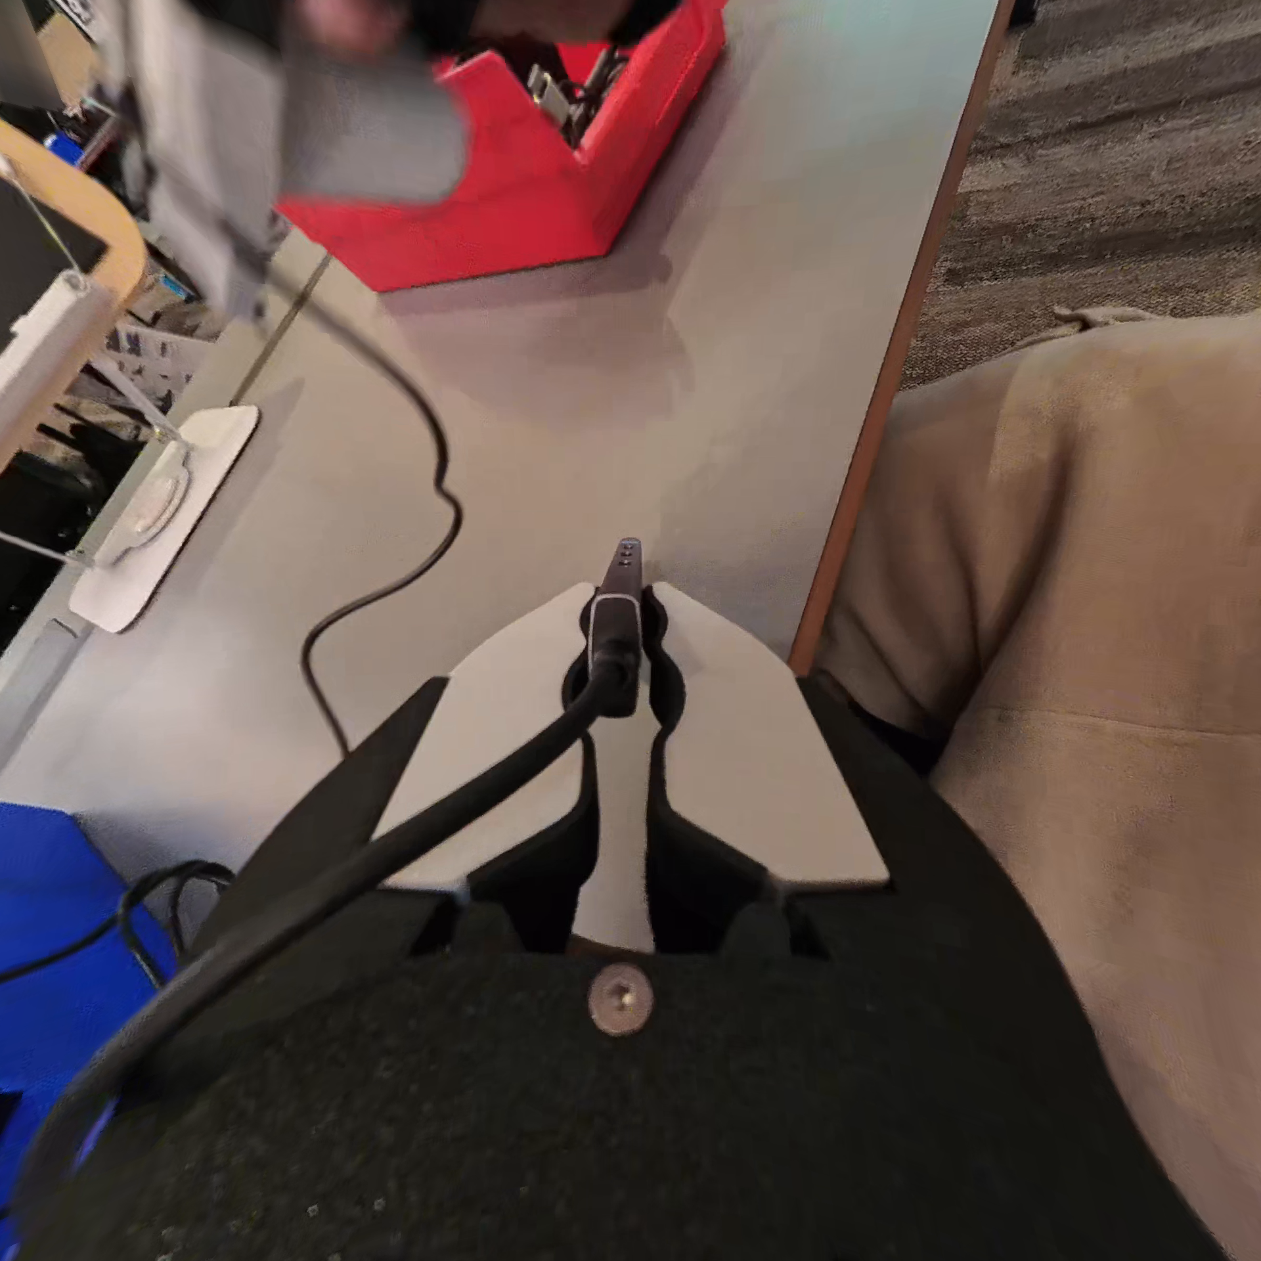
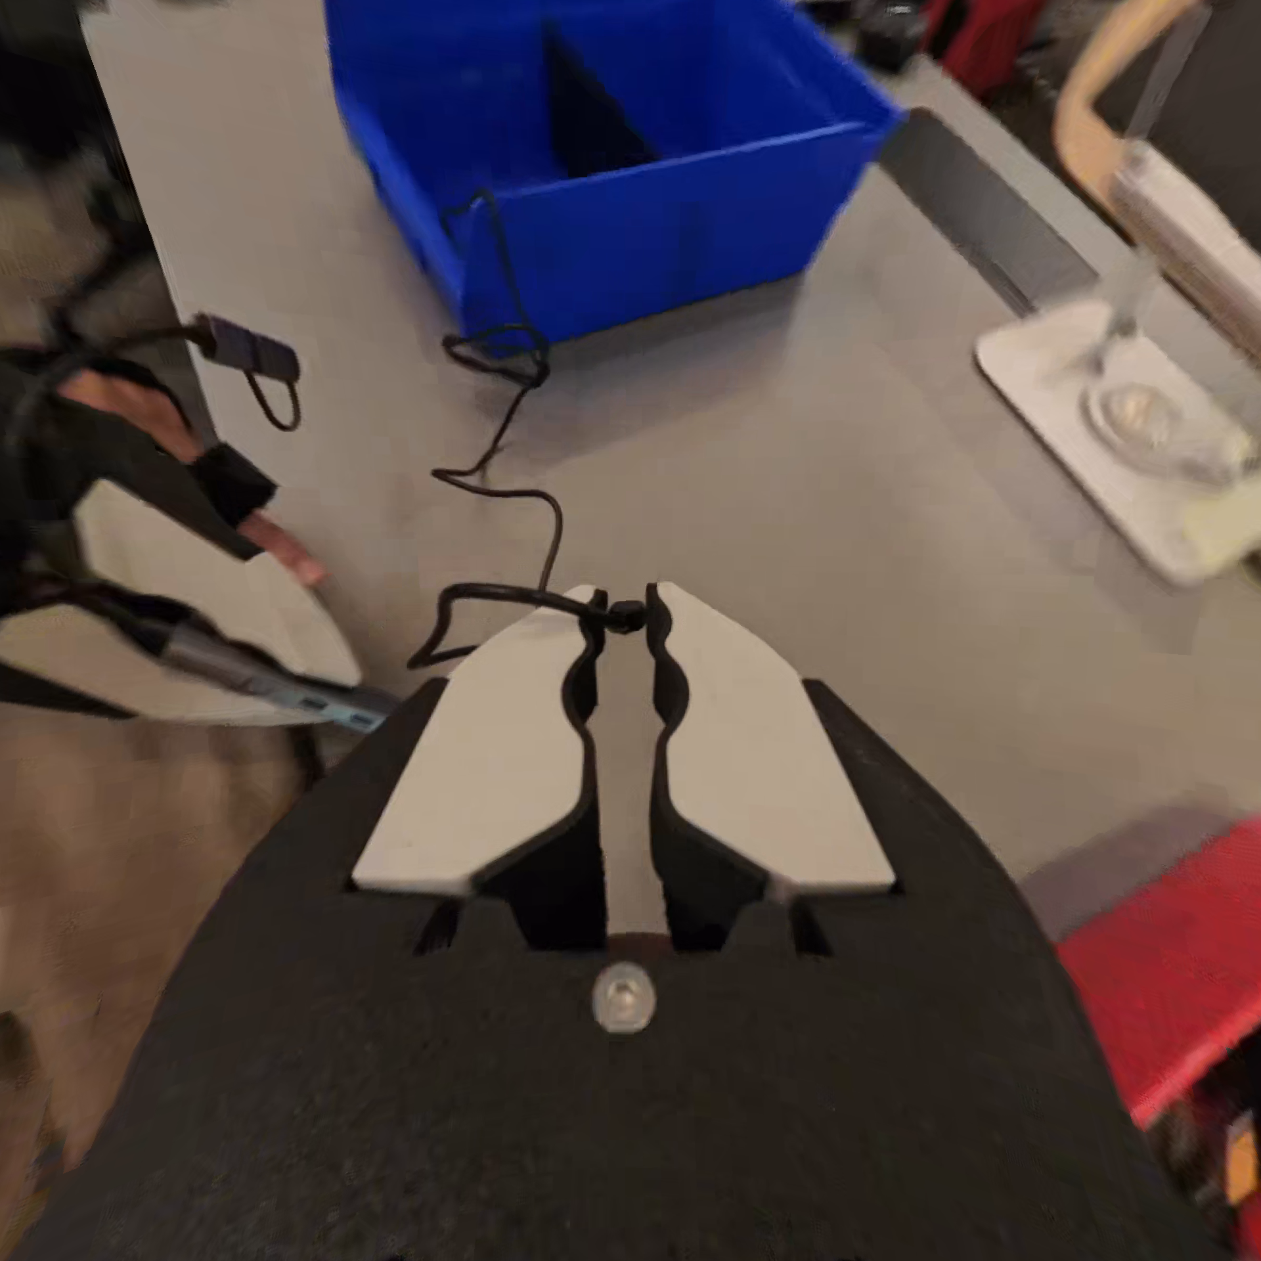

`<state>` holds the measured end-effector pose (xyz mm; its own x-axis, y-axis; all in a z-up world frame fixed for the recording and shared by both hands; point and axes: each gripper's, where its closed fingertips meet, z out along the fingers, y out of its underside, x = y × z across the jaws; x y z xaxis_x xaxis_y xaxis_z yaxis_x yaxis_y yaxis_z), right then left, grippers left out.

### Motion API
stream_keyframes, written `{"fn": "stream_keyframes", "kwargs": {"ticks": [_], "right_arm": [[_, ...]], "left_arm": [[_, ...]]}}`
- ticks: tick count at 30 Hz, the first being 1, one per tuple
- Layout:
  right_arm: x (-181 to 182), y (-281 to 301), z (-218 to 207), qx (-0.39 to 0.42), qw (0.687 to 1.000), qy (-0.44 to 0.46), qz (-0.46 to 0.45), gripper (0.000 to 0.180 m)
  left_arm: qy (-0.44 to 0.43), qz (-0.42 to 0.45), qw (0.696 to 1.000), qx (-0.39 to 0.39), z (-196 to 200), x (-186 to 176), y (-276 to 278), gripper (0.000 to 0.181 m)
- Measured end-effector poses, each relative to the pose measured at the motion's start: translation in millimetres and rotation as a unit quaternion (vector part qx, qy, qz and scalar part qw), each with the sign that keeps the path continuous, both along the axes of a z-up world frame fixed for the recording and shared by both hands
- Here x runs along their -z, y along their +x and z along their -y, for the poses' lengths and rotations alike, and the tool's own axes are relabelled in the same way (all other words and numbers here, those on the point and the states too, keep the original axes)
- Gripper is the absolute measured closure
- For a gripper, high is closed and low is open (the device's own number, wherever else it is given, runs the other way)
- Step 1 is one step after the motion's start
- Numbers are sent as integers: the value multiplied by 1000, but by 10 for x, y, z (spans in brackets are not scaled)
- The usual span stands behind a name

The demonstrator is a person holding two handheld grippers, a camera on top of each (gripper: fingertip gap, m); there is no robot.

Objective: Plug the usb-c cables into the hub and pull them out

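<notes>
My left tongs clamp the hub above the grey desk; carpet lies past its wood-trimmed edge. My right tongs pinch the black cable. The blue bin sits ahead.

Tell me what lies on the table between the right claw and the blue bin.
In the right wrist view, only the thin black cable snakes across the bare grey table, from the right claw, shut on its plug, to the blue bin.
</notes>
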<state>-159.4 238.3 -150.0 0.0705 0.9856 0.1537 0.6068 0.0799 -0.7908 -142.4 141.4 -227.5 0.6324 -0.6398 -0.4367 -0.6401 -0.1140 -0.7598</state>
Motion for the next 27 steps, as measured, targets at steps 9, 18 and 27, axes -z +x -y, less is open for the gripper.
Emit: {"fn": "stream_keyframes", "kwargs": {"ticks": [9, 18, 27], "right_arm": [[684, -1617, 227, -209, 969, 16, 133, 148], [1020, -2007, 281, -244, 961, -30, 123, 168], [-55, -1393, 186, -231, 971, -31, -49, 176]], "left_arm": [[-11, -9, 1000, 23, 154, 134, -6, 172], [-9, -16, 999, 31, 227, 149, -50, 171], [-12, -12, 999, 28, 167, 152, -92, 171]]}}
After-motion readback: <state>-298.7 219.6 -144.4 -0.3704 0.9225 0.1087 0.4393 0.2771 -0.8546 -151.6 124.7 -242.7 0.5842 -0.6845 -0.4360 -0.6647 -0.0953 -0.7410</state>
